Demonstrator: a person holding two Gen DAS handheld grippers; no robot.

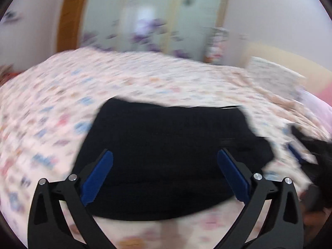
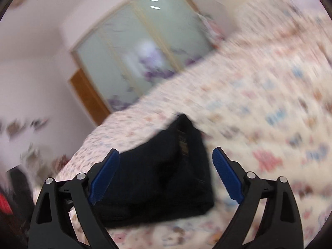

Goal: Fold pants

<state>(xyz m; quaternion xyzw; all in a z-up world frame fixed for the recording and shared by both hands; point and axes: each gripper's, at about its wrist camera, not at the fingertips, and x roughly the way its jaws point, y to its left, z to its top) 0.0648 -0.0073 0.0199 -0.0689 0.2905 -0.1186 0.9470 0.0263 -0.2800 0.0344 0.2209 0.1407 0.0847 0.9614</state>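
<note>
Left wrist view: folded black pants on the bed, beyond spread, empty jaws (both grippers).

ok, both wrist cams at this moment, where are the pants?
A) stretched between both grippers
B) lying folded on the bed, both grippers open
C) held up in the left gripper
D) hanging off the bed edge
B: the black pants lie as a compact folded bundle on the patterned bed, and the left gripper and right gripper both stand wide with no cloth pinched in their pads.
</note>
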